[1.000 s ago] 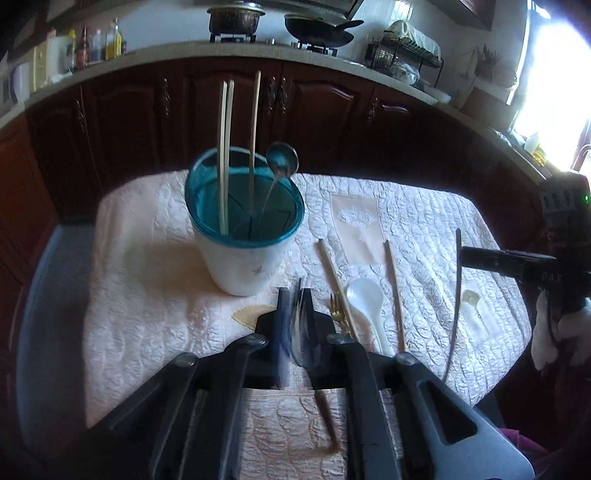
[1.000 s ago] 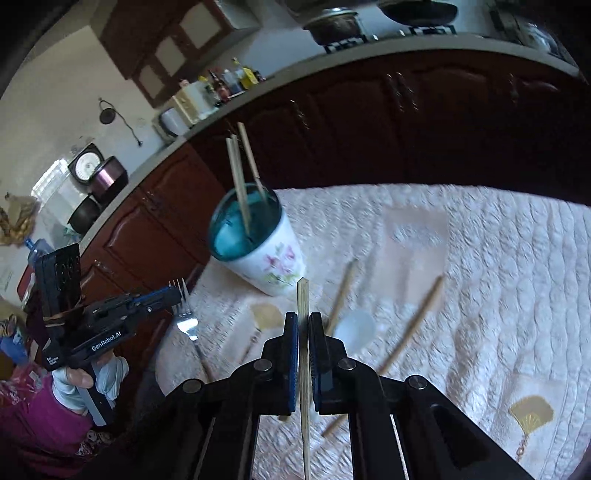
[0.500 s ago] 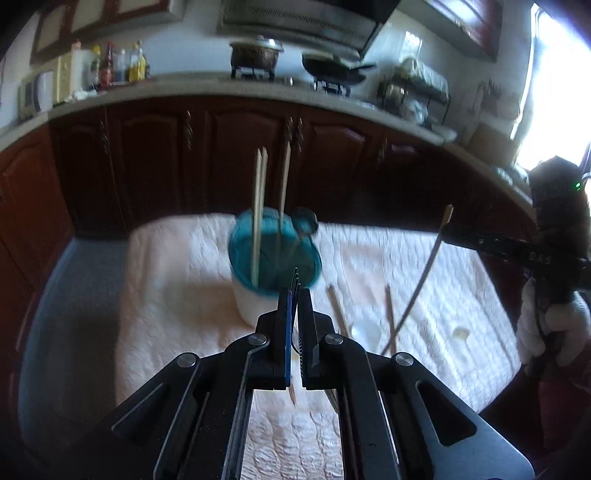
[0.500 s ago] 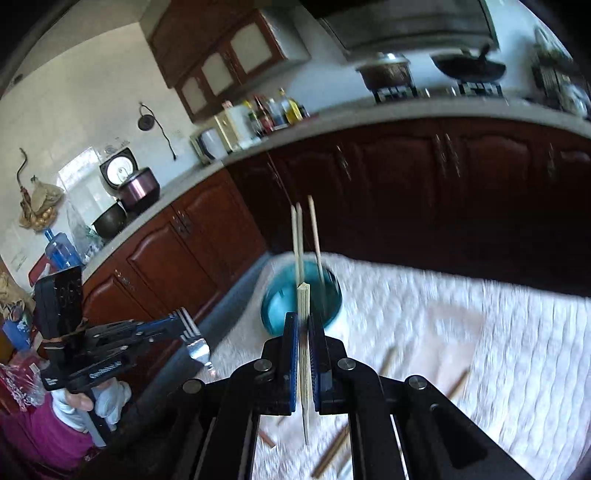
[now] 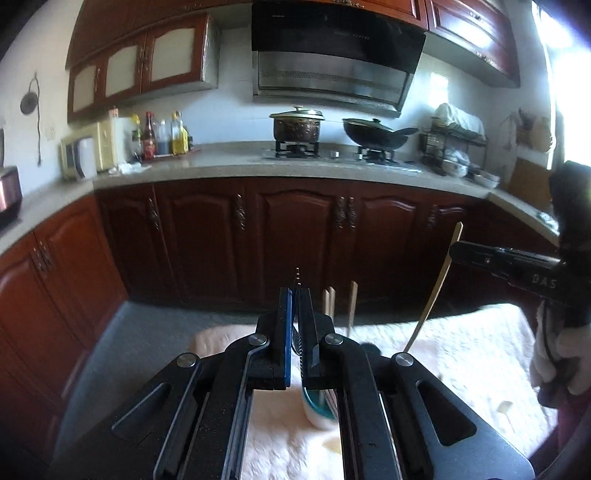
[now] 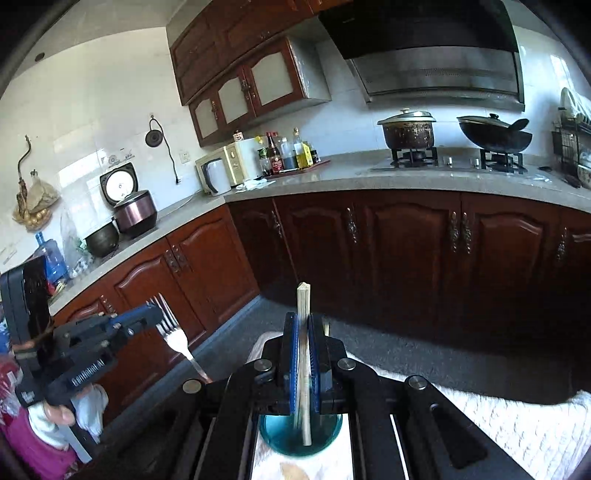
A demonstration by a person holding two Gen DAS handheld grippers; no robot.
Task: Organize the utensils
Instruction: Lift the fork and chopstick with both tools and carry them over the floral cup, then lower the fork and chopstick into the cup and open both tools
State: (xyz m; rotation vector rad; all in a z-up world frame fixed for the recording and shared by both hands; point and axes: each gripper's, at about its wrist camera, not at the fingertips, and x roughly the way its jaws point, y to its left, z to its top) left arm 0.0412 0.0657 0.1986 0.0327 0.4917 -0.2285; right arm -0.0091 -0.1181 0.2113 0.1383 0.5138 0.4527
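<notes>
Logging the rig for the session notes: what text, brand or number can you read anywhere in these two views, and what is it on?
"DAS": white letters on the black body of the right gripper, left wrist view; cut off at the arm's edge.
"GenRobot.AI", soft but legible: white letters on the body of the left gripper, right wrist view.
Sauce bottles on the counter: labels too small to read.
Range hood: faint marking, unreadable.

You face dark red-brown cabinets (image 5: 295,236) under a grey countertop (image 5: 229,166), white tiled wall (image 6: 92,122), range hood (image 5: 332,62), bright window (image 5: 569,85) at right.
</notes>
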